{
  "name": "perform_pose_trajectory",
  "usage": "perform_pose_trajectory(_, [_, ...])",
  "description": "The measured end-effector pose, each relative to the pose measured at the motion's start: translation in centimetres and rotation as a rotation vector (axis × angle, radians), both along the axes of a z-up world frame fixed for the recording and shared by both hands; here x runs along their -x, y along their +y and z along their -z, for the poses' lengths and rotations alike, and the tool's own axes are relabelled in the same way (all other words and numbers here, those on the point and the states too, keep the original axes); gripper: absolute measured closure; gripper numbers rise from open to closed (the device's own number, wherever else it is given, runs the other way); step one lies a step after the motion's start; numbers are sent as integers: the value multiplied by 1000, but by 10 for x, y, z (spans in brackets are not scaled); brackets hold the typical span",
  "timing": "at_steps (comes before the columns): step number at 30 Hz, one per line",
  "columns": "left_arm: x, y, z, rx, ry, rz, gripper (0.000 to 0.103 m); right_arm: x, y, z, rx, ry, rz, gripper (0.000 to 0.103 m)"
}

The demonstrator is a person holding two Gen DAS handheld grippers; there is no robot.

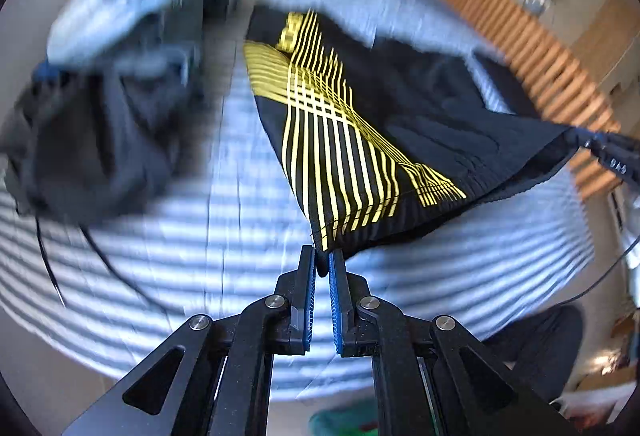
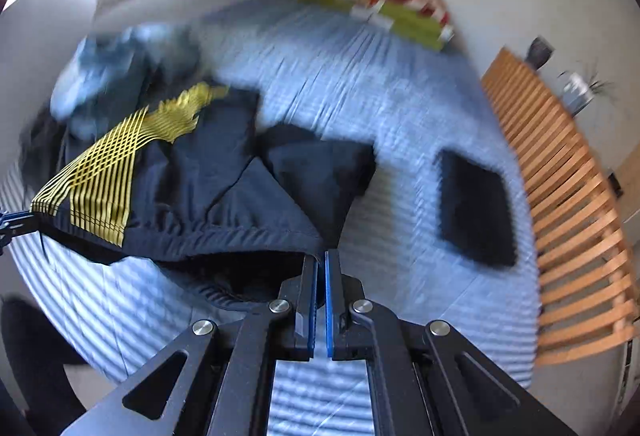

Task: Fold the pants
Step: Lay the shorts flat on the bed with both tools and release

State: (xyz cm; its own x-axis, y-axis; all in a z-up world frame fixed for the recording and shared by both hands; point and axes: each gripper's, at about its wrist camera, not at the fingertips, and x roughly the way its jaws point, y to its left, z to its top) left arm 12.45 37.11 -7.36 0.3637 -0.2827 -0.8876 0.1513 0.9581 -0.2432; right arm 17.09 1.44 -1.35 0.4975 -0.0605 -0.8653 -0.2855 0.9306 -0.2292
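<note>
Pants [image 1: 420,107], black with yellow striped side panels, hang stretched by the waistband above the bed's [image 1: 200,236] near edge; left gripper [image 1: 322,256] and right gripper [image 2: 321,256] clamp opposite waistband corners.

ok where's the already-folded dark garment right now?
In the right wrist view, the folded dark garment lies flat on the striped bed cover, right of the black-and-yellow pants and just left of the wooden slatted frame.
</note>
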Motion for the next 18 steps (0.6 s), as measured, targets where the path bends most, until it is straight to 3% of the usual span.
perform_pose_trajectory(2, [13, -6, 26, -50, 37, 18, 94, 11, 5, 43, 7, 72, 13, 100])
perform_pose_trajectory(5, [24, -17, 23, -138, -11, 61, 91, 31, 11, 74, 49, 67, 14, 100])
perform_pose_trajectory(7, [27, -20, 11, -193, -62, 94, 79, 32, 8, 74, 18, 70, 18, 100])
perform_pose_trajectory(9, [29, -34, 1, -255, -111, 148, 57, 34, 8, 66, -5, 61, 27, 100])
perform_pose_trajectory(12, [34, -67, -5, -342, -172, 257, 55, 36, 6, 63, -35, 61, 37, 100])
perform_pose_trajectory(16, [13, -99, 22, -440, -167, 353, 55, 33, 3, 62, -63, 73, 39, 100])
perform_pose_trajectory(18, [-1, -108, 39, -449, -139, 371, 55, 31, 1, 66, -79, 81, 46, 100])
